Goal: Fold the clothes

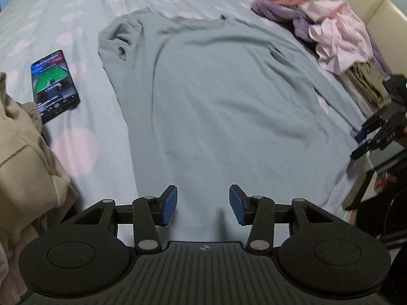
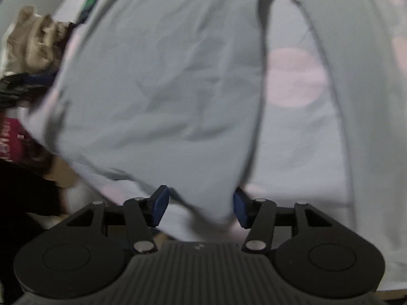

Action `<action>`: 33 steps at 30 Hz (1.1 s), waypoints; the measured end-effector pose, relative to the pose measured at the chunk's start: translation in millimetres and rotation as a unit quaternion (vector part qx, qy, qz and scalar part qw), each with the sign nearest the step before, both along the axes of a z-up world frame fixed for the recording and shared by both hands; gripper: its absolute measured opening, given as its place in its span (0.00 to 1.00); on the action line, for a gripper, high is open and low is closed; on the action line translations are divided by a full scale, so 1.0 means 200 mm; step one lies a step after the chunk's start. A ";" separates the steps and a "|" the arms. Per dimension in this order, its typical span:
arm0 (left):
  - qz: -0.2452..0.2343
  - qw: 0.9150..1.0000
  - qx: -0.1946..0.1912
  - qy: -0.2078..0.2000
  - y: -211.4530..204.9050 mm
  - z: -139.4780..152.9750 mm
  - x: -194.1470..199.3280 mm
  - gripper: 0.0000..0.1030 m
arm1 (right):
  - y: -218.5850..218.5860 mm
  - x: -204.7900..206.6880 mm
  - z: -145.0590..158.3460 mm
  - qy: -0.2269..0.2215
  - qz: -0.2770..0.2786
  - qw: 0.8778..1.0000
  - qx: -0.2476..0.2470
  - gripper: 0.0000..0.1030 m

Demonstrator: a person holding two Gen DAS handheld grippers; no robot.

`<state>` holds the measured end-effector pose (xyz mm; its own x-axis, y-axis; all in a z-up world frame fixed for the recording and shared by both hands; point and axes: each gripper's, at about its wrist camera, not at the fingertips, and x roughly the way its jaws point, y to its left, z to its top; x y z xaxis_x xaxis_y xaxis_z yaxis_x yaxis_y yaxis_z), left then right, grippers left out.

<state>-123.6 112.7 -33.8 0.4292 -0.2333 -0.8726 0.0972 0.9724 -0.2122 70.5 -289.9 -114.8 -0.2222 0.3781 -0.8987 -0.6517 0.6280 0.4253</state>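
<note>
A gray shirt (image 1: 216, 96) lies on the bed (image 1: 51, 12) by a phone (image 1: 54, 85). Left tongs (image 1: 203, 204) and right tongs (image 2: 201, 207) are released.

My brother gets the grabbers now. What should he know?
Left gripper: jaws open, holding nothing, above the near hem of the grey shirt.
Right gripper: jaws open, with a corner of the shirt lying between them, not pinched.
The shirt lies spread on the bed, wrinkled, no fold visible yet.
A phone lies left of it, a beige garment at the near left, and a clothes pile at the far right.
Left: fold the shirt, then the other clothes.
</note>
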 end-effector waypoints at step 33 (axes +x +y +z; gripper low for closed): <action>-0.039 0.994 -0.025 0.100 -0.10 -0.16 -0.11 0.43 | 0.10 -0.27 0.32 -0.169 0.171 0.968 -0.065 0.41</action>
